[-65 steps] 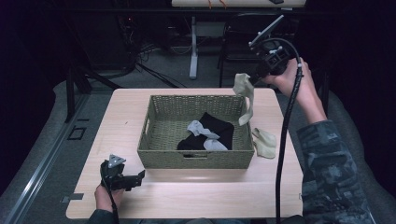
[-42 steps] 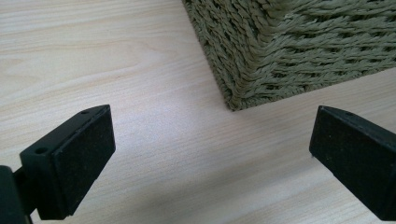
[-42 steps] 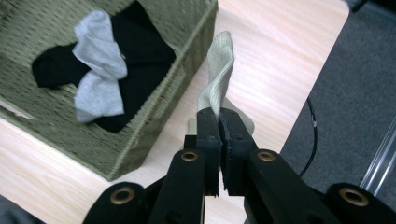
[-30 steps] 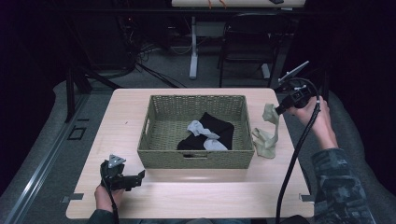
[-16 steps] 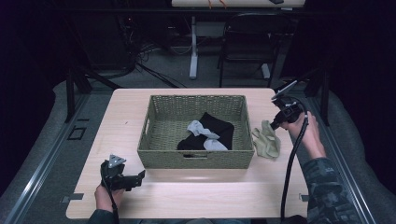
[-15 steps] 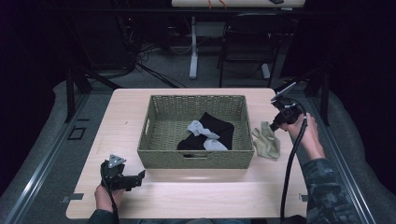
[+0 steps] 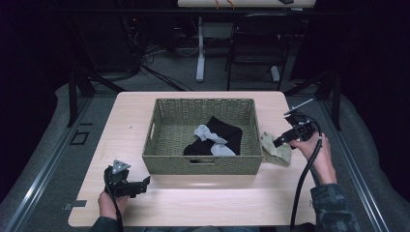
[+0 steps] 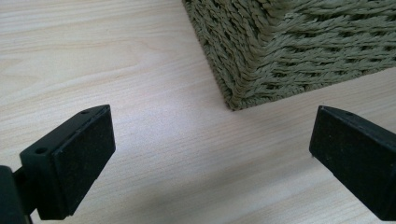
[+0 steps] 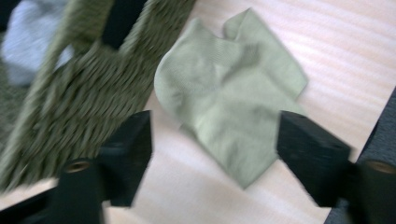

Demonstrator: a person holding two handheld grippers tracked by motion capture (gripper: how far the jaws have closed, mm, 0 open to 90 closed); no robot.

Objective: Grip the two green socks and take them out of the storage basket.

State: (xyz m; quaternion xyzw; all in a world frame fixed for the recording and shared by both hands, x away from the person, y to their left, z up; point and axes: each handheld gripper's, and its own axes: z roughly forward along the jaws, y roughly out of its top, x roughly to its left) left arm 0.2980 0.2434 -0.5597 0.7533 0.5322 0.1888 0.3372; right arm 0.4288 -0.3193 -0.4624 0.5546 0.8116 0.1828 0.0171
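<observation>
Green sock (image 7: 276, 151) now flat beside basket (image 7: 205, 164) — black (image 7: 227, 131), grey socks (image 7: 209, 136) inside.

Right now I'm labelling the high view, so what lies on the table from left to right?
Left gripper → basket → green sock → right gripper, though sock and right gripper overlap a little.

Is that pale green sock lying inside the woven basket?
No, the pale green sock lies on the table just outside the basket's right wall, with the right gripper above it.
</observation>
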